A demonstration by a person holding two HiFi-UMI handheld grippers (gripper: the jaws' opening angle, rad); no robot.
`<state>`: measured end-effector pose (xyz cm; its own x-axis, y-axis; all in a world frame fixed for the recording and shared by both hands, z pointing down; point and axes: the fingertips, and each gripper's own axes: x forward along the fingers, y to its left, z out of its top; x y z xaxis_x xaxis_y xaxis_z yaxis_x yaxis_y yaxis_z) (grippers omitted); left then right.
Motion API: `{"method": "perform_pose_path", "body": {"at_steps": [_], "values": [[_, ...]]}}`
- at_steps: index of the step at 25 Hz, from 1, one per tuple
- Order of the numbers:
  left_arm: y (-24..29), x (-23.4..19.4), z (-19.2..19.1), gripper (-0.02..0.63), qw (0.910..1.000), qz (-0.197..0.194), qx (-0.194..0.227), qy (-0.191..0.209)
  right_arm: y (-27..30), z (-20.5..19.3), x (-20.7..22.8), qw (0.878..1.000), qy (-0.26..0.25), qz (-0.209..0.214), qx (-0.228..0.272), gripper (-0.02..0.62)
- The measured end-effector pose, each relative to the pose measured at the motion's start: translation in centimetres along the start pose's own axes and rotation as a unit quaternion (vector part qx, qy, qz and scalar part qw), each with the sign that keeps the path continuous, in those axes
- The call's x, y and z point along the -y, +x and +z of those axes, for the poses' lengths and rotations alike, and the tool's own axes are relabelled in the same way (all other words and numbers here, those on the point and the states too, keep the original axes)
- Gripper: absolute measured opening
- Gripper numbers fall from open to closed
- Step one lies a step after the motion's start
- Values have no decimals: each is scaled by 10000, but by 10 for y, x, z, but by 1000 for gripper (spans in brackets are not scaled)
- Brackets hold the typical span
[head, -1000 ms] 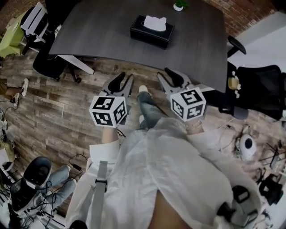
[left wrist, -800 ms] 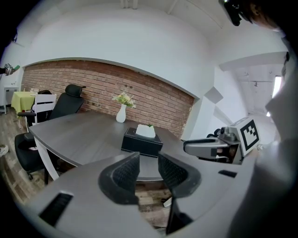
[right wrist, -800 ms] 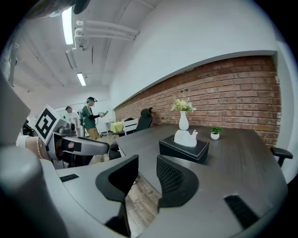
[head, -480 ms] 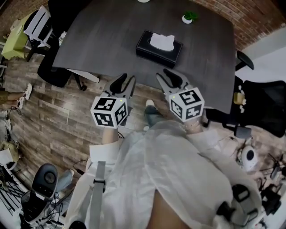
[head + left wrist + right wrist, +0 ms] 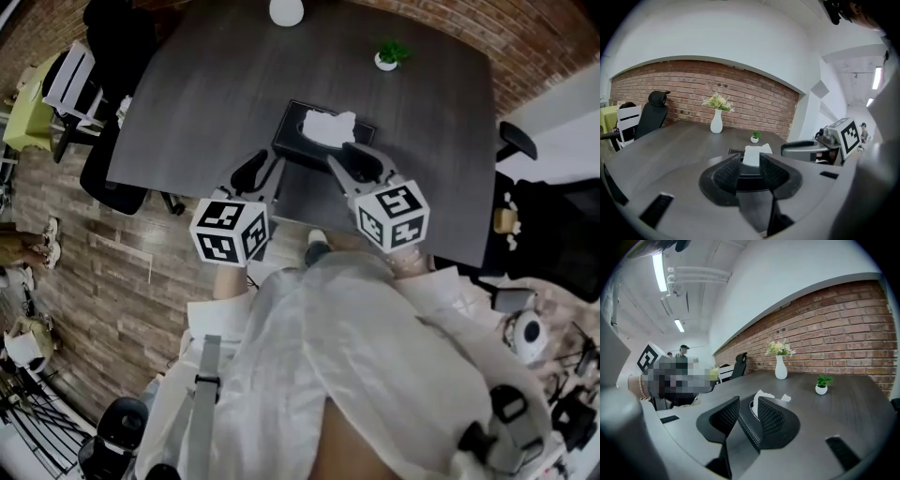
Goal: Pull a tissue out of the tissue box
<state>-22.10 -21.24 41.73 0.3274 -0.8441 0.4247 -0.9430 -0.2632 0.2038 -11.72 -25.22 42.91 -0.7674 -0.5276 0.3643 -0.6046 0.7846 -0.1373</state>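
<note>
A black tissue box [image 5: 298, 141] lies on the dark grey table [image 5: 197, 94], and a white tissue [image 5: 328, 125] sticks up from its slot. My left gripper [image 5: 259, 174] hovers over the table's near edge, just short of the box's left end. It is open and holds nothing. My right gripper [image 5: 354, 159] is at the box's near right side, below the tissue, also open and empty. In the left gripper view the tissue [image 5: 752, 153] and box [image 5: 749, 182] show through the gap of the gripper [image 5: 747, 161]. The right gripper view frames the tissue [image 5: 761, 394] and box [image 5: 749, 430] between the gripper [image 5: 748, 404] jaws.
A white vase of flowers [image 5: 716, 123] stands at the table's far side. A small potted plant [image 5: 387, 56] sits beyond the box to the right. Office chairs stand at the left [image 5: 103, 159] and right [image 5: 562, 234]. A brick wall [image 5: 843, 319] backs the table.
Both grippers have travelled forward from over the wooden floor to over the table's near edge, closing on the tissue box. Their jaws stand as wide as before.
</note>
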Motion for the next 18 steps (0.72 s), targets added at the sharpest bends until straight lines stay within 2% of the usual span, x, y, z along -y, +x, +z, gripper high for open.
{"method": "perform_pose_path", "body": {"at_steps": [10,18], "values": [[46,4,4,107,9986,-443,-263,142,1,-12,38,9988,263,-403,-106,103],[80,5,14,121,9937,-895,-450,507,-3,-18,54,9943,498,-932,-130,103]]}}
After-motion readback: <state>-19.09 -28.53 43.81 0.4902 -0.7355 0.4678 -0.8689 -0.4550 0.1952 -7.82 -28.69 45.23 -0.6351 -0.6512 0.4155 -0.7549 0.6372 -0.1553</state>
